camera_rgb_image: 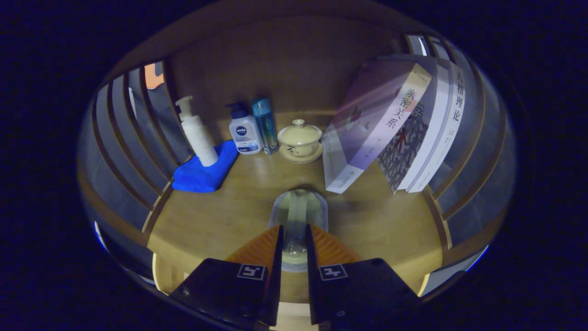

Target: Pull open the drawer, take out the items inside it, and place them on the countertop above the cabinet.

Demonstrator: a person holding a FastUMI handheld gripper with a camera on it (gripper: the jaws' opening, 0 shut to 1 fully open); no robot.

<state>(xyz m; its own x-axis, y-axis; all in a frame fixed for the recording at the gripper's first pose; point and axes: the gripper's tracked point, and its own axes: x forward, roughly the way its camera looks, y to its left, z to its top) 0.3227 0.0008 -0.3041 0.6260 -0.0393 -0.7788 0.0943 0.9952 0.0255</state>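
**Desk:** Glass, is it, between the fingers?

**Photographer:** Clear glass or clear plastic, I cannot say which. The gripper is closed narrow on a small transparent bottle, both fingers pressing its sides, and holds it over the wooden countertop. Whether its base touches the wood is hidden.

**Desk:** So the step in hand?

**Photographer:** By my reading, setting it down. Done well, that means lowering it straight, keeping it upright until the base sits flat, then parting the fingers evenly so neither one drags it over. A smooth, narrow bottle looks likely to tip or slip.

**Desk:** Room to land?

**Photographer:** Bare wood lies just ahead of the fingers. Beyond it, against the back panel, stand a white pump bottle on a folded blue cloth, a second pump bottle, a slim blue bottle and a lidded cream cup on its saucer. Books lean together to the right, the nearest one's lower corner near the bottle. Keep short of that corner.

**Desk:** The setting?

**Photographer:** Dim light, slatted wooden sides on both flanks of the top.
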